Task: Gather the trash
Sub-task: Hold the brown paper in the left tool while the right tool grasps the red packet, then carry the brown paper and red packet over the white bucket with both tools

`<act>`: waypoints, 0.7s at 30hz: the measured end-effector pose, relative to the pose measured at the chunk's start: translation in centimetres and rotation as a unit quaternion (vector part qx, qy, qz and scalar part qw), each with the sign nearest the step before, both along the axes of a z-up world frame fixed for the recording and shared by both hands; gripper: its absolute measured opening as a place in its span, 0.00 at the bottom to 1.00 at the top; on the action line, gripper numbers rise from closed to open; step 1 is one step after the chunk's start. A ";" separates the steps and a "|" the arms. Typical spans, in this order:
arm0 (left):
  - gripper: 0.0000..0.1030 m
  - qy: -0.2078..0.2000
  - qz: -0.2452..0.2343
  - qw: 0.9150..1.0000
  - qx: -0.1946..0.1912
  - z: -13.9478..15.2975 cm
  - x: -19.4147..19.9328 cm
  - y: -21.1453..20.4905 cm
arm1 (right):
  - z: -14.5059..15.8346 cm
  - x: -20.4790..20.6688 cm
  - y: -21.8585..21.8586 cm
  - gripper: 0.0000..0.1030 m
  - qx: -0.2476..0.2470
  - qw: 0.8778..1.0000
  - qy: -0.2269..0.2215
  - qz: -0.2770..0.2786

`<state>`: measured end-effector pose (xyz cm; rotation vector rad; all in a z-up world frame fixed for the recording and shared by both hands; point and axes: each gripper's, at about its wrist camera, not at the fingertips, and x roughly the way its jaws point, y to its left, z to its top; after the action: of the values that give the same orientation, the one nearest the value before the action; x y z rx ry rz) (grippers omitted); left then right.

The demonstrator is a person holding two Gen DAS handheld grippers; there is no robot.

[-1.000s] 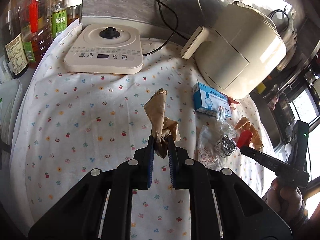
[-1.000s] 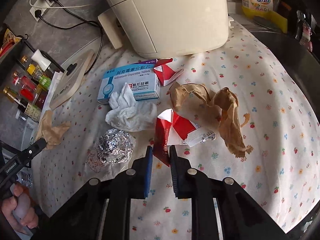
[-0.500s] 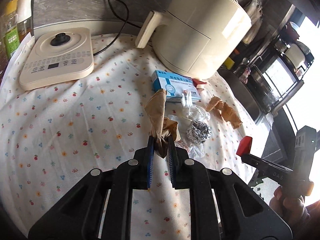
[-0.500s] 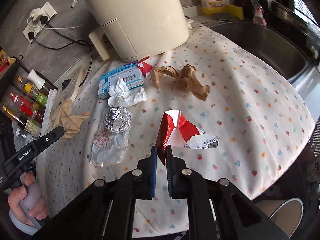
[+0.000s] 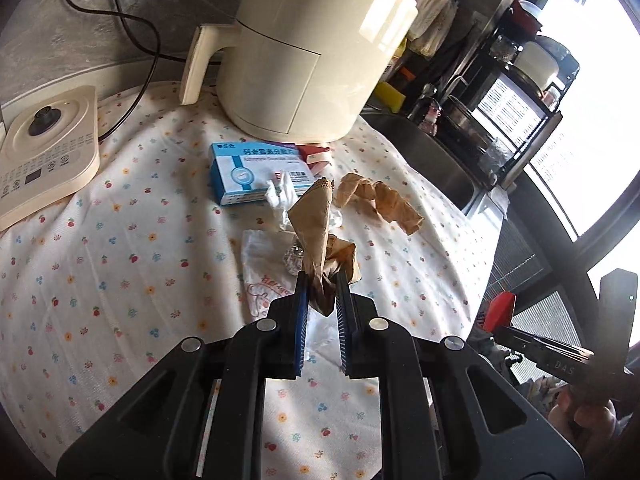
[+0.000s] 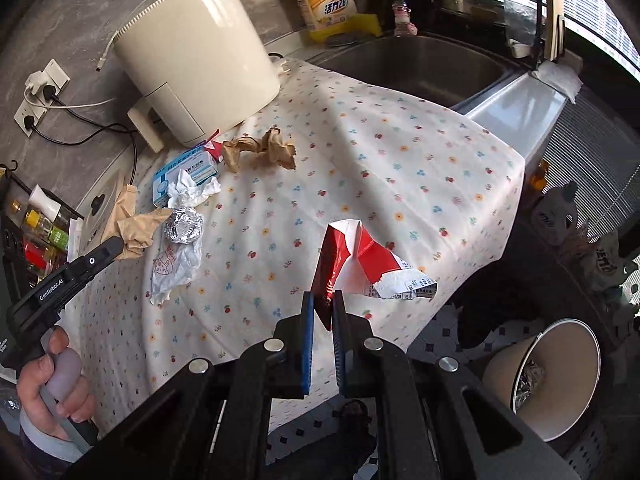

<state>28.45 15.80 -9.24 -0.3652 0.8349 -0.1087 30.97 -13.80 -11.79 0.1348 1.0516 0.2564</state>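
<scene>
My left gripper (image 5: 322, 280) is shut on a crumpled brown paper (image 5: 316, 232), held up above the flowered tablecloth (image 5: 120, 248). My right gripper (image 6: 323, 300) is shut on a torn red and white wrapper (image 6: 360, 256), held past the table's edge. A paper bin (image 6: 560, 376) with some foil inside stands on the floor at lower right. Left lying on the cloth are a foil ball (image 6: 185, 225), a white plastic wrapper (image 6: 176, 268), a white tissue (image 6: 192, 191), a blue medicine box (image 5: 256, 170), a second brown paper (image 6: 260, 152) and a small red carton (image 6: 215, 148).
A cream air fryer (image 5: 312, 60) stands at the back, a cream appliance base (image 5: 44, 152) at far left. The sink (image 6: 420, 68) and a yellow detergent bottle (image 6: 324, 0) lie beyond the cloth. Bottles (image 6: 40, 232) stand in a rack at left. A person's hand (image 6: 56, 396) grips the left handle.
Both grippers have lifted their pieces and swung right, toward the table's edge. The right one now hangs past the cloth, with the floor and bin in view. Both have rolled.
</scene>
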 end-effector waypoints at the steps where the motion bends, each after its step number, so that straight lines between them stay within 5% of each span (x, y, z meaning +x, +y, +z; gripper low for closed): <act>1: 0.13 -0.001 -0.003 1.000 0.000 0.1 0.0 -0.4 | 0.0 -0.2 -0.4 0.09 0.000 1.000 0.000 -0.003; 11: 0.13 -0.008 -0.021 1.000 0.016 0.8 -1.1 -6.8 | 0.5 -2.3 -6.4 0.09 0.016 1.000 -0.011 -0.016; 21: 0.13 0.006 -0.053 0.999 0.011 0.5 -3.9 -18.3 | -0.9 -6.2 -18.6 0.09 0.017 0.998 0.012 -0.052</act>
<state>24.57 -2.52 -8.78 -0.3010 0.8661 -0.1965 24.76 -32.39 -12.65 0.2228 1.0606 0.1778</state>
